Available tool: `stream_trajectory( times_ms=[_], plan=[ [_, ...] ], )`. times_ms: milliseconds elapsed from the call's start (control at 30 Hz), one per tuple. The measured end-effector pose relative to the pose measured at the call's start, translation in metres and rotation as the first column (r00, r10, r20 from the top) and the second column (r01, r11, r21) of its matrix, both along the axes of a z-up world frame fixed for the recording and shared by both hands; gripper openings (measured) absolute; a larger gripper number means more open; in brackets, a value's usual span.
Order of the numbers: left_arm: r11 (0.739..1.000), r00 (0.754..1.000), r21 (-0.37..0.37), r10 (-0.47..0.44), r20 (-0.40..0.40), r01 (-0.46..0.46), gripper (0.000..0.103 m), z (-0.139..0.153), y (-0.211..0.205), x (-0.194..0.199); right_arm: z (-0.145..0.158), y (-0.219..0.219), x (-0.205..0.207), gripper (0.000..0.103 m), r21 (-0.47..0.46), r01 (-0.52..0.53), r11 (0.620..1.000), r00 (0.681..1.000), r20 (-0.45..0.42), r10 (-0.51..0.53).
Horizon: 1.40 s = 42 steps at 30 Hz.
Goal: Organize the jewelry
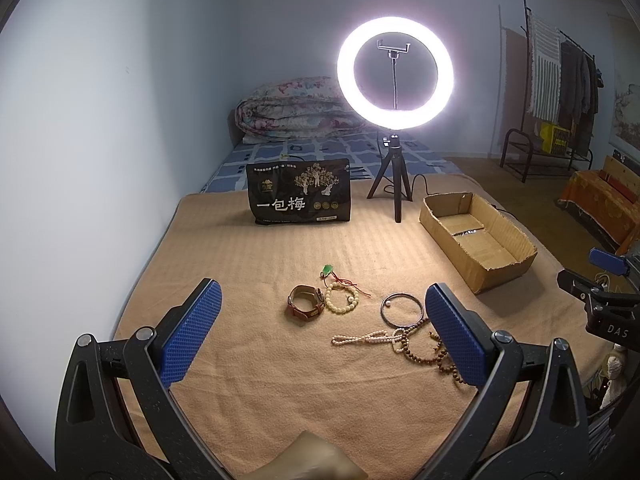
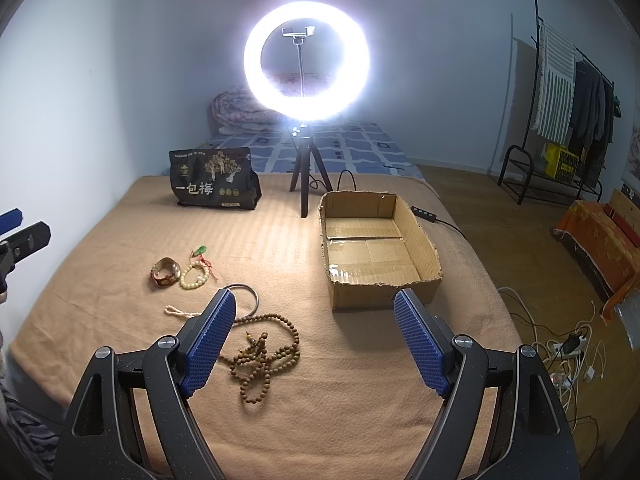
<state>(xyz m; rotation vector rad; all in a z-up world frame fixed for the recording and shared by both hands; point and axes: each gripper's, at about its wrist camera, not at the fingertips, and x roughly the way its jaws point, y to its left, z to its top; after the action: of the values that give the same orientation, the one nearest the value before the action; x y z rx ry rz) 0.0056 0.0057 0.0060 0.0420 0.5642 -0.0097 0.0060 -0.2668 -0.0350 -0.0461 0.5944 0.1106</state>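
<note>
On the tan blanket (image 2: 360,400) that covers the work surface, all the jewelry lies loose and none has been placed in the cardboard box (image 2: 424,248), whose floor shows bare; the task is judged to be at its start, with every piece left to move. In the right wrist view, the box sits at about 1 o'clock from the right gripper (image 2: 314,344). The brown bead necklace (image 2: 264,356) lies heaped between that gripper's fingers toward 9 o'clock. The metal bangle (image 2: 254,294) lies at 11 o'clock, partly hidden behind the left finger. The pearl strand (image 1: 364,338), cream bead bracelet (image 1: 342,298), leather-strap watch (image 1: 306,304) and green pendant on red cord (image 1: 329,270) lie further to 10 o'clock. Right gripper: jaws spread wide, holding nothing, above the blanket. Left gripper (image 1: 320,328): jaws likewise spread wide and empty, with the watch and bracelet at 12 o'clock and the pearl strand between its fingers. Remaining work, as judged: six pieces to transfer to the box. The black snack bag (image 1: 300,192) and ring light (image 1: 395,72) stand at the far edge, well apart from the jewelry.
</note>
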Motion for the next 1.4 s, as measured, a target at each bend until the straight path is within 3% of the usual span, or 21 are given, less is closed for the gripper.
stream_trajectory(
  times_ms=[367,567,800,967,1133,1200,1300,1400],
  plan=[
    [0.999,0.998,0.020,0.046,-0.049,-0.045,0.103,-0.022,0.008,0.020,-0.010,0.000,0.007,0.082,-0.052,0.016,0.999,1.000,-0.017,-0.017],
    [0.996,0.988,0.019,0.085,-0.126,-0.083,0.103,-0.042,0.030,0.037,-0.028,-0.008,0.027,0.082,-0.062,0.019,0.998,0.994,-0.103,-0.026],
    [0.993,0.967,-0.036,0.103,-0.233,-0.114,0.102,-0.064,0.064,0.053,-0.062,0.003,0.047,0.082,-0.020,-0.089,0.996,0.967,-0.243,0.082],
    [0.983,0.950,-0.115,0.107,-0.293,-0.146,0.095,-0.071,0.085,0.068,-0.080,0.010,0.063,0.082,0.034,-0.109,0.993,0.933,-0.342,0.114],
    [0.984,0.934,-0.133,0.067,-0.350,-0.121,0.079,-0.085,0.085,0.099,-0.103,0.018,0.078,0.082,0.063,-0.114,0.991,0.893,-0.431,0.130],
    [0.976,0.912,-0.172,0.052,-0.407,-0.132,0.067,-0.099,0.087,0.116,-0.110,0.020,0.080,0.082,0.080,-0.115,0.990,0.874,-0.465,0.139],
    [0.963,0.883,-0.225,0.028,-0.469,-0.150,0.059,-0.116,0.087,0.135,-0.119,0.023,0.084,0.082,0.121,-0.113,0.986,0.851,-0.500,0.159],
    [0.970,0.873,-0.202,0.022,-0.487,-0.137,0.058,-0.128,0.081,0.153,-0.126,0.030,0.087,0.082,0.114,-0.133,0.985,0.843,-0.509,0.172]
  ],
)
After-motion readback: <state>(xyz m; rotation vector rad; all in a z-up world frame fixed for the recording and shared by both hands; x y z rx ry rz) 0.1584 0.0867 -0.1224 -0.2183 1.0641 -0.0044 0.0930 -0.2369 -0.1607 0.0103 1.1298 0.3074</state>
